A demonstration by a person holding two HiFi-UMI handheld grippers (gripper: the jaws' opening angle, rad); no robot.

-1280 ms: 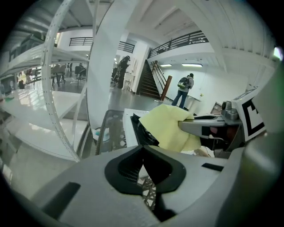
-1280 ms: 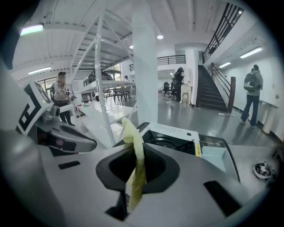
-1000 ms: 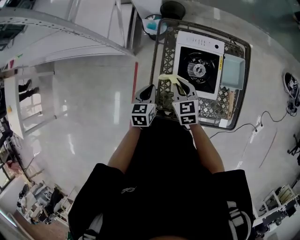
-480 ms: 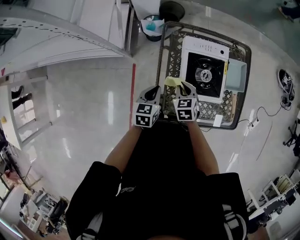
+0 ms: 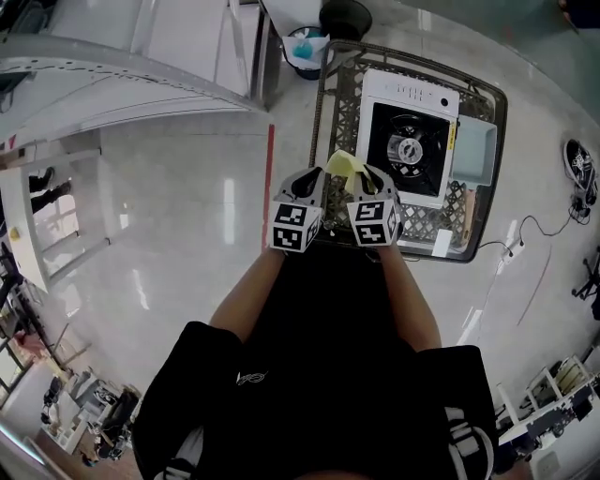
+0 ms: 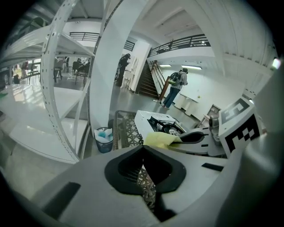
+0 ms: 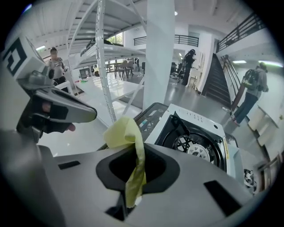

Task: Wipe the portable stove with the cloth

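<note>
A white portable stove [image 5: 408,150] with a black burner well sits on a metal lattice table [image 5: 337,112]. My right gripper [image 5: 372,180] is shut on a yellow cloth [image 5: 344,166], held over the table's near edge, short of the stove. In the right gripper view the cloth [image 7: 128,142] stands up out of the shut right gripper [image 7: 134,170], with the stove [image 7: 195,137] ahead. My left gripper [image 5: 302,186] hangs beside it, left of the table edge. In the left gripper view the left gripper [image 6: 143,153] is shut on nothing, and the cloth [image 6: 159,139] shows to its right.
A pale blue tray [image 5: 471,148] lies right of the stove on the table. A bin with blue contents [image 5: 306,47] and a black round object [image 5: 345,17] stand beyond the table. White shelving [image 5: 141,66] runs along the left. Cables [image 5: 525,253] trail on the floor at right.
Both grippers stay side by side at the table's near edge, with the cloth still in the right one. The head view has shifted slightly, and the cloth now stands a little more upright.
</note>
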